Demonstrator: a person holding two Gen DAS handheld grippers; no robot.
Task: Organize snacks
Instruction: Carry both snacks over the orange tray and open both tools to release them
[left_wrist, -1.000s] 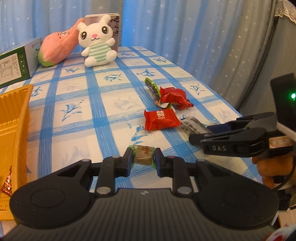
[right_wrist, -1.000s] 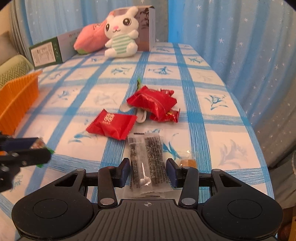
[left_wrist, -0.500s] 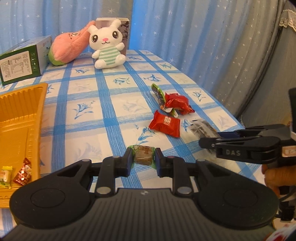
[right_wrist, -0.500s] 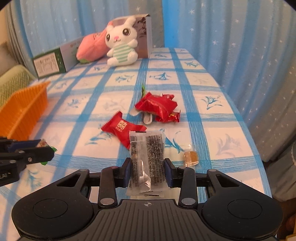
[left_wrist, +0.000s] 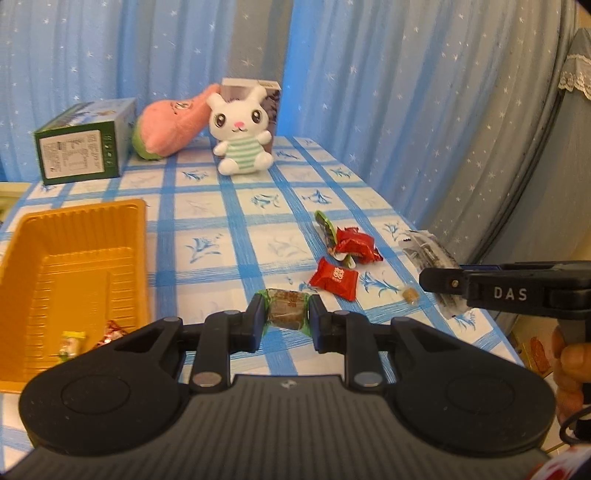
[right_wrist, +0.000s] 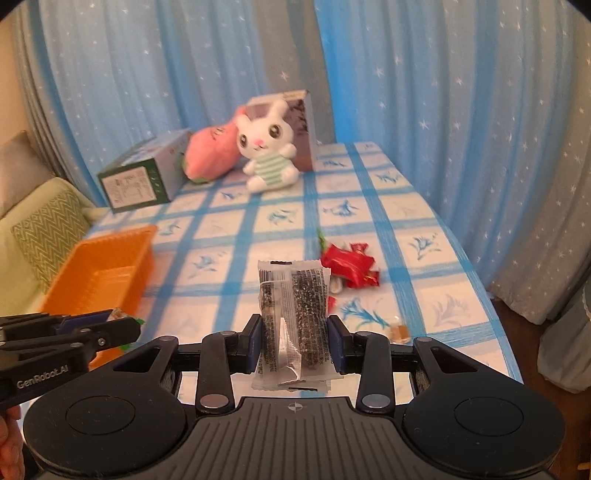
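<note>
My left gripper (left_wrist: 287, 314) is shut on a brown candy in a green wrapper (left_wrist: 286, 308), held above the table's front. My right gripper (right_wrist: 295, 345) is shut on a clear packet of dark snack (right_wrist: 293, 314), lifted above the table; that packet also shows in the left wrist view (left_wrist: 430, 254). An orange tray (left_wrist: 77, 266) lies at the left with two small candies (left_wrist: 92, 338) in its near end. On the blue checked cloth lie a flat red packet (left_wrist: 334, 277), a crumpled red packet (left_wrist: 356, 245) with a green wrapper, and a small tan candy (left_wrist: 410, 294).
A white plush rabbit (left_wrist: 242, 138), a pink plush (left_wrist: 168, 127), a brown box (left_wrist: 251, 85) and a green box (left_wrist: 83, 147) stand at the table's back. Blue starred curtains hang behind. The table's right edge (right_wrist: 480, 295) drops off close to the snacks.
Both grippers have risen and pulled back from the table. The right gripper closed on the clear packet and lifted it. More of the orange tray has come into view.
</note>
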